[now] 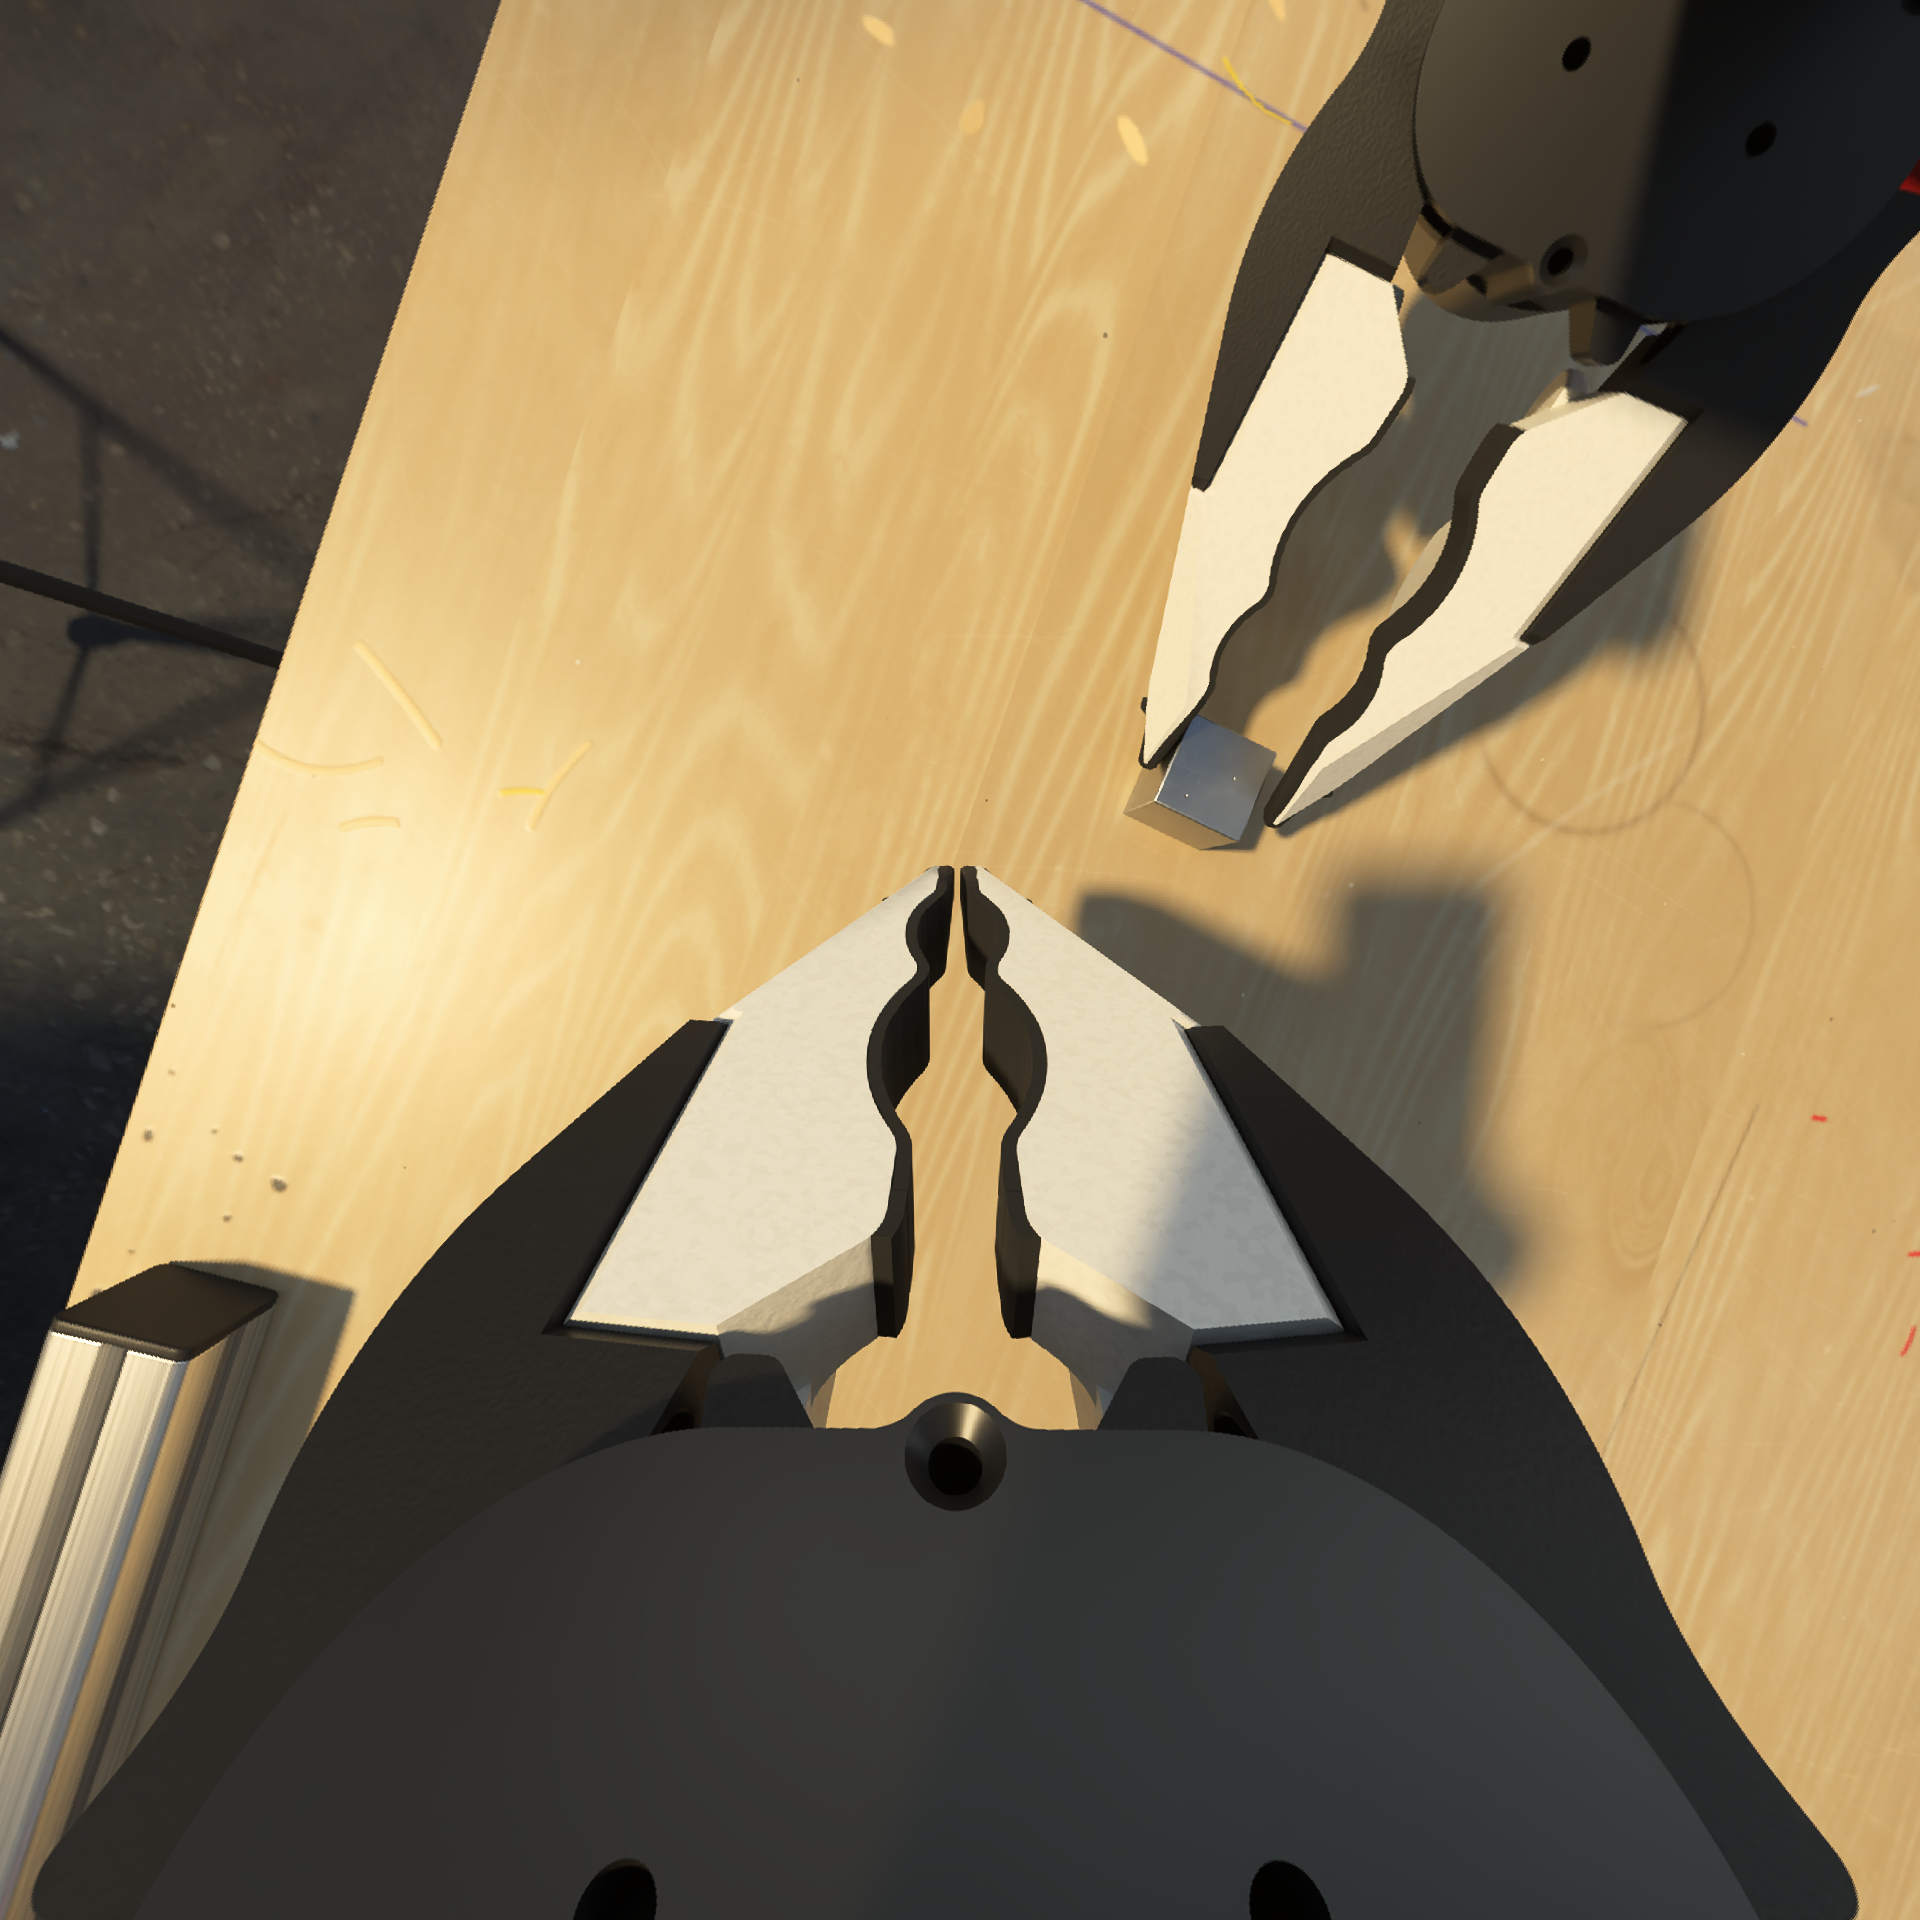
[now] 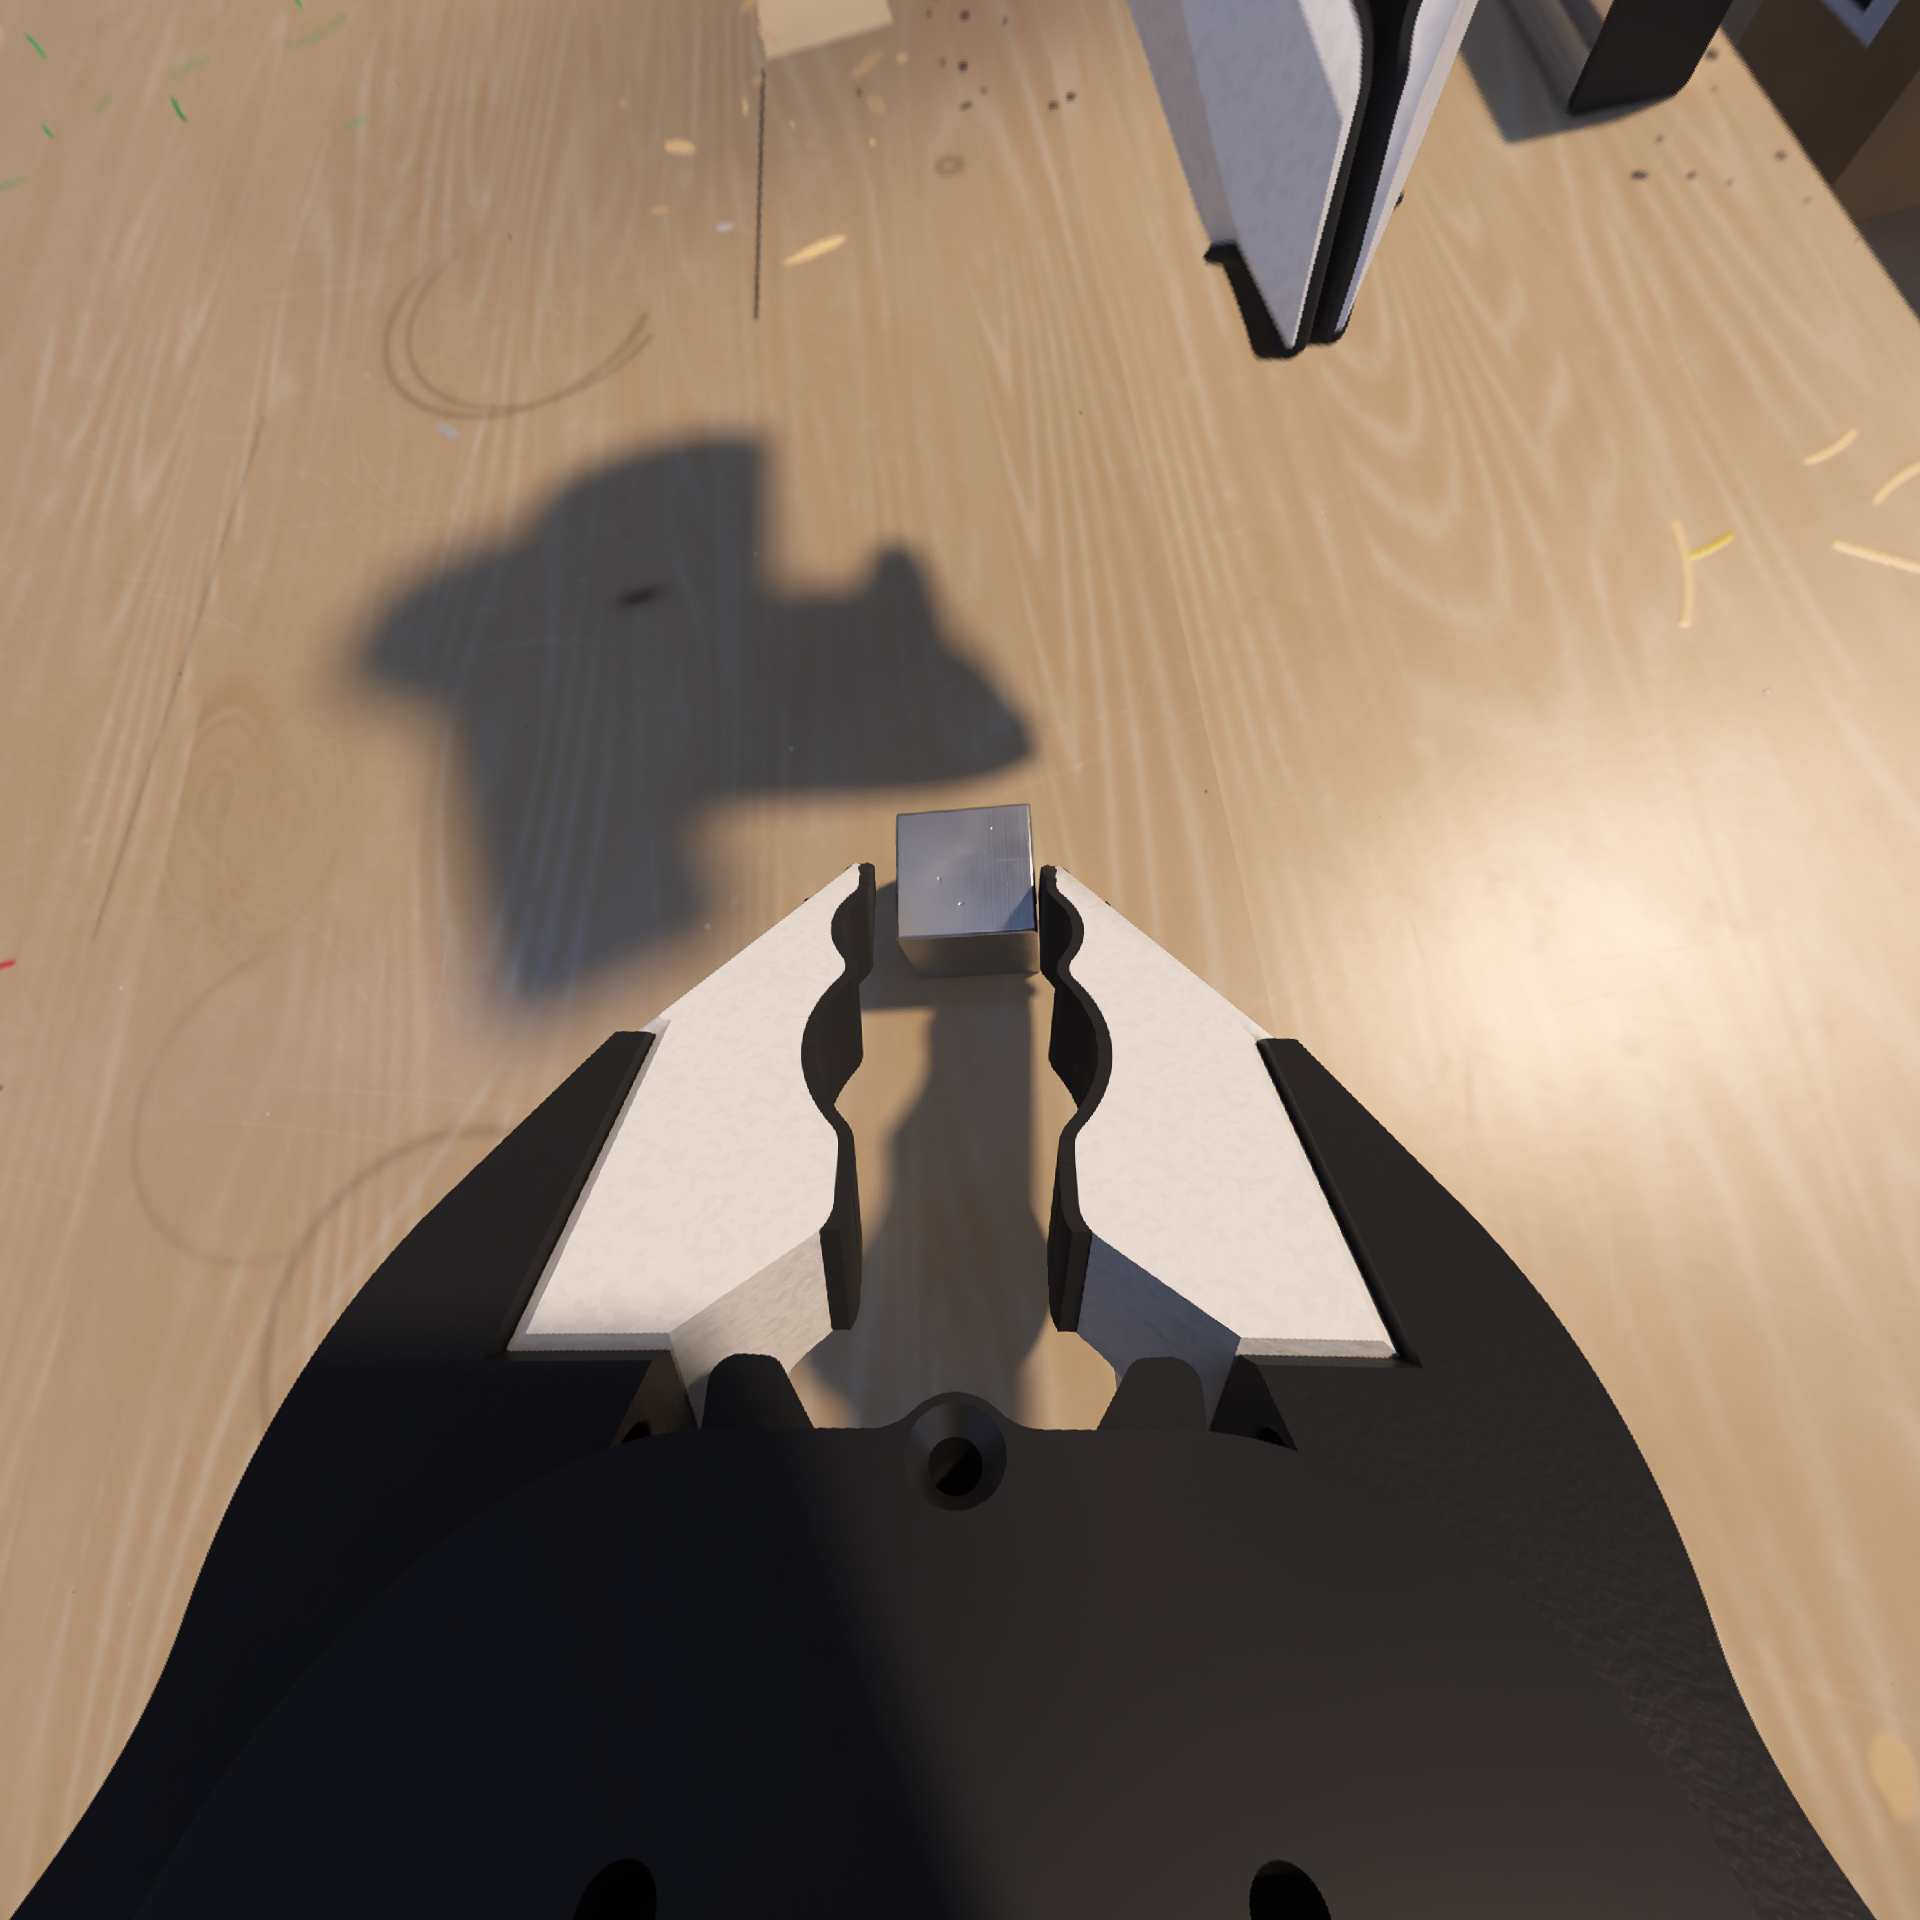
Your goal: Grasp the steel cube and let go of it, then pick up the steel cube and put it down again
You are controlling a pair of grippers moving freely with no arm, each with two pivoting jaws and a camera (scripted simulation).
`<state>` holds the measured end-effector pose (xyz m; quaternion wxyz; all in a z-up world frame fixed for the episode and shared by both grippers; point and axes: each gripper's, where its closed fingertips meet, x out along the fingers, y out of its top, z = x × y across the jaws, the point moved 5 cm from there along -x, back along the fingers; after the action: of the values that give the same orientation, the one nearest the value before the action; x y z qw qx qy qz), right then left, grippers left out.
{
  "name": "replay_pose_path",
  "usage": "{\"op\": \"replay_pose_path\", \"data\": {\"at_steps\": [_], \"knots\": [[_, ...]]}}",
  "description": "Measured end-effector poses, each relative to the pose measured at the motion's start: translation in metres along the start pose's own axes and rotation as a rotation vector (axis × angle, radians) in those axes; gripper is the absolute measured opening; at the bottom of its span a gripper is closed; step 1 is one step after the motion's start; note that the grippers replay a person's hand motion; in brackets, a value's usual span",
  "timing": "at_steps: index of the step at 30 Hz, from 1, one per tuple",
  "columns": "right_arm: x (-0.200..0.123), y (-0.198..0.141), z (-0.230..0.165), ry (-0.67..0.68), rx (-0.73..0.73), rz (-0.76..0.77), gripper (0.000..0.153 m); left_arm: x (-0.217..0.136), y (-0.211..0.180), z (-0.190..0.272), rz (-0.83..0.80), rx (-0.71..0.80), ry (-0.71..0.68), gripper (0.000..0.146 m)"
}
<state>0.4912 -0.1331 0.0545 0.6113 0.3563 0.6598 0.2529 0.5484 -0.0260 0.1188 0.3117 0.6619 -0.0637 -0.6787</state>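
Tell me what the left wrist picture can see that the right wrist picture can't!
Only the left wrist view shows the dark floor past the table edge, a silver metal rail at the lower left, and the round body behind the right claw.

Only the right wrist view shows green flecks on the wood and the cube's near side between that claw's fingertips, with a small gap on the left.

Both show the steel cube resting on the wooden table, the right claw open around it, and the left claw shut and empty.
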Motion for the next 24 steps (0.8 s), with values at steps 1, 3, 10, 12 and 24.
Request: {"op": "replay_pose_path", "data": {"at_steps": [1, 3, 10, 12, 24], "knots": [[0.0011, -0.0015, 0.0001, -0.005, 0.000, -0.016, 0.032, -0.0002, 0.0000, -0.0001, 0.001, -0.001, 0.000, 0.001], [0.0020, -0.0051, 0.0008, -0.035, -0.004, -0.063, 0.038, -0.0005, 0.0000, -0.0002, 0.001, -0.001, 0.002, 0.001], [0.0013, -0.0087, -0.0009, -0.030, -0.005, -0.094, 0.046, 0.0003, -0.0006, -0.0004, -0.002, 0.000, 0.000, 0.001], [0.0012, -0.0090, -0.0012, -0.030, -0.015, -0.096, 0.045, 0.0004, -0.0007, -0.0005, -0.003, 0.000, 0.000, 0.001], [-0.0010, -0.0050, 0.0002, -0.069, -0.155, -0.064, 0.054, -0.0013, -0.0012, -0.0006, -0.006, 0.003, 0.003, 0.001]]}}
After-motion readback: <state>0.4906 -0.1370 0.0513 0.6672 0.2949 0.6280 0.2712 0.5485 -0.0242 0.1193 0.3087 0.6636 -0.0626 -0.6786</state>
